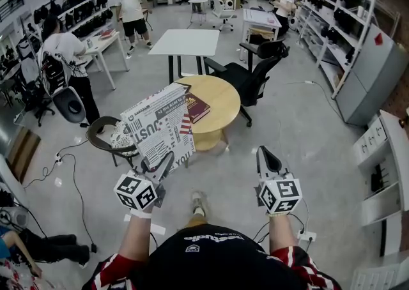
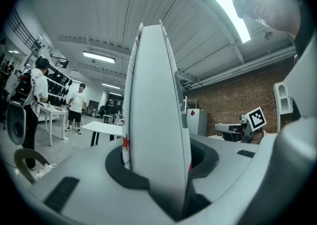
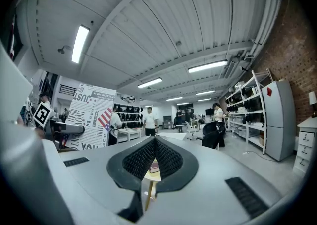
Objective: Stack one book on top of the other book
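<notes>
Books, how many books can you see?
2. A newspaper-print book is held up in the left gripper. A dark red book lies on the round wooden table, partly behind the held one. Others may be hidden from view.

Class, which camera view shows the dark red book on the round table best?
The head view: the dark red book lies on the round table, cover plain to see. The right gripper view shows a small piece of it between its jaws. In the left gripper view the held newsprint book blocks it.
</notes>
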A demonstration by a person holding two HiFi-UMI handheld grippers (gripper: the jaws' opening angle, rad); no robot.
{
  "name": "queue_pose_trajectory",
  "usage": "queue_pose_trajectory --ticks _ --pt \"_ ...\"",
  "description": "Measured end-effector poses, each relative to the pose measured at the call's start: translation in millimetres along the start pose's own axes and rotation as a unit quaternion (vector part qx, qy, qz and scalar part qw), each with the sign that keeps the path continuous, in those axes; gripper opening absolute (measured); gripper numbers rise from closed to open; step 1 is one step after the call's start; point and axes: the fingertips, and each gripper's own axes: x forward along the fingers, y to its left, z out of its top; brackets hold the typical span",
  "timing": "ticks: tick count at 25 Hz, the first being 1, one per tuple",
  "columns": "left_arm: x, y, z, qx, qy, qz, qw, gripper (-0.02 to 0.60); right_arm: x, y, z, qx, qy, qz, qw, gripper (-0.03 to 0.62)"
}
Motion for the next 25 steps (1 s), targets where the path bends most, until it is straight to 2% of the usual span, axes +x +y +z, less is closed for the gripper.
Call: queue_pose_trajectory --ticks 4,10,16,25 --pt "2 -1 1 -0.001 -0.004 -0.001 1.0000 0.169 2 3 2 -0.013 0.000 0.010 1.000 0.028" --pt "27 -7 9 -0.001 -0.003 0.003 1.0000 0.169 14 -17 9 -0.009 0.004 0.021 1.000 0.028" --pt "28 -2 2 -0.010 -0.005 0.006 0.9999 0.169 20 -11 6 -0.012 0.008 0.039 0.999 0.028" --pt "39 -5 7 -0.011 -0.001 -0.002 0.9999 0.169 19 -21 8 -0.008 0.010 0.031 0.999 0.028"
